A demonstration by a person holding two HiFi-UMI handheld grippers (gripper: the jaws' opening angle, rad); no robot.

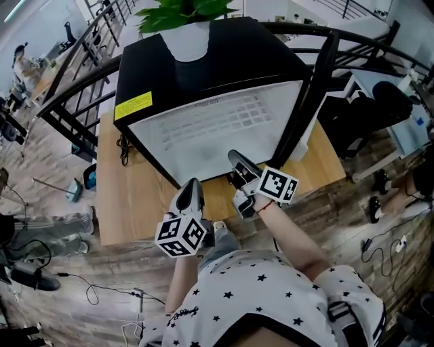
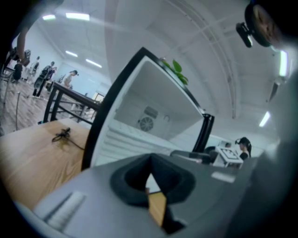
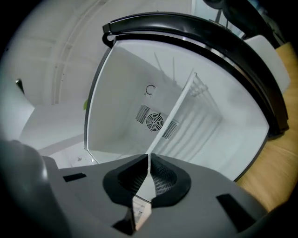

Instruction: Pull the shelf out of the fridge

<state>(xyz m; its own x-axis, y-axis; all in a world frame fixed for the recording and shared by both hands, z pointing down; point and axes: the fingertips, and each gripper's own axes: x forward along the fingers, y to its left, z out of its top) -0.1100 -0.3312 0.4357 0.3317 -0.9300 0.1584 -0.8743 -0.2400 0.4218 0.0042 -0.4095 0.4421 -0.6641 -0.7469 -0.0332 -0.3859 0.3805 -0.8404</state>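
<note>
nearest the head camera is the person's star-print shirt [image 1: 271, 284], with both forearms reaching forward over the wooden worktop [image 1: 129, 196]. the left gripper [image 1: 191, 184] points at the lower left corner of the fridge opening. in its own view its jaws are pressed together at the tips with nothing to be seen between them; whether they nip the rim of the shelf there cannot be told. the right gripper [image 3: 148, 158] sits just beside it to the right, also at the front of the opening. its jaws are pinched on the thin front edge of the shelf [image 3: 174, 109], which runs edge-on and slanted from the jaws back into the cabinet.

the shelf is a white ribbed panel. it lies inside the white interior of the fridge [image 1: 203, 74], with its near edge at the mouth of the opening. the fridge is a small black one standing on the worktop, its door [image 1: 319, 81] swung open to the right. a round fan grille [image 3: 155, 122] shows on the back wall. a dark cable [image 1: 123, 149] lies on the worktop left of the fridge. on top of the fridge stands a white pot [image 1: 186, 37] with a green plant [image 1: 183, 10]. beyond it runs a black railing [image 1: 81, 74].
</note>
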